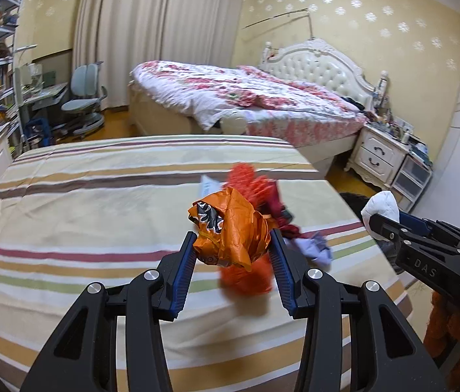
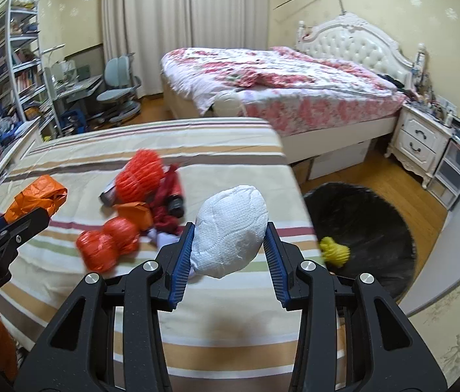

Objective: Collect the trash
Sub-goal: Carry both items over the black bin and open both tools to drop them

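Hidden or unclear: the pile of leftover trash on the striped bed is motion-blurred; its dark red pieces cannot be identified, and in the left wrist view most of it sits behind the held wrapper. The yellow item on the black round rug is too blurred to name.

Task things: crumpled orange wrapper, foil-like, with a black-and-white printed patch; white paper wad, quilted texture, egg-shaped. Both are held above the bed.

Fingers: left gripper is partly closed, blue pads pinching the orange wrapper from both sides. Right gripper is partly closed, pads pressing the white paper wad on both flanks.
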`<state>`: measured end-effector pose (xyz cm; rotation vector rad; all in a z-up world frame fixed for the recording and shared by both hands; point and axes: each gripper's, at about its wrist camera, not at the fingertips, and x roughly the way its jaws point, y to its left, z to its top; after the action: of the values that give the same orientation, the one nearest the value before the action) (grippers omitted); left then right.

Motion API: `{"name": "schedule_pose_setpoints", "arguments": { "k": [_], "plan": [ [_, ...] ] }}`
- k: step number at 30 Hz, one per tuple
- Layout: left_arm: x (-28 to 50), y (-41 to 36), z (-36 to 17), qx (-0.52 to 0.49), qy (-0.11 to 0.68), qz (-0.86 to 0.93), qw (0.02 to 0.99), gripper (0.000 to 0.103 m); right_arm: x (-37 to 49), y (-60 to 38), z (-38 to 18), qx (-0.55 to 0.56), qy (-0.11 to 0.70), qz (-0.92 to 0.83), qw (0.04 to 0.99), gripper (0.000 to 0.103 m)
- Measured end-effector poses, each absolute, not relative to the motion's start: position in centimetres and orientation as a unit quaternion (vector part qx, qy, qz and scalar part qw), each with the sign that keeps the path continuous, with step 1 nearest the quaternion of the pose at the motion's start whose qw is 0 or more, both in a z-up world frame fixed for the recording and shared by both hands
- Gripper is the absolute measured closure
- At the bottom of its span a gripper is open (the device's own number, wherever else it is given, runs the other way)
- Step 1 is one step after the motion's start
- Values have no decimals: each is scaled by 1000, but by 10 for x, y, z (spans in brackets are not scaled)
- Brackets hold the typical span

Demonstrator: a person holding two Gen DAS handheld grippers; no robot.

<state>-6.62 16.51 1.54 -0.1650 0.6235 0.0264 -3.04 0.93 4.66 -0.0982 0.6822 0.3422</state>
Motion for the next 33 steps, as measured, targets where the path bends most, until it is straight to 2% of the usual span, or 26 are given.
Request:
{"name": "schedule_pose_setpoints", "arguments": {
  "k": [8, 16, 33],
  "plan": [
    [-31, 108, 26, -57, 288, -40, 955, 58, -5, -48, 52, -24, 317, 112, 942, 62],
    [4, 48, 19, -31, 286, -85, 954, 58, 23, -90, 33, -13, 327, 73, 942, 62],
    [68, -13, -7, -2, 313, -107, 944, 58, 68, -132, 2, 0, 357, 47, 933, 61]
  ]
}}
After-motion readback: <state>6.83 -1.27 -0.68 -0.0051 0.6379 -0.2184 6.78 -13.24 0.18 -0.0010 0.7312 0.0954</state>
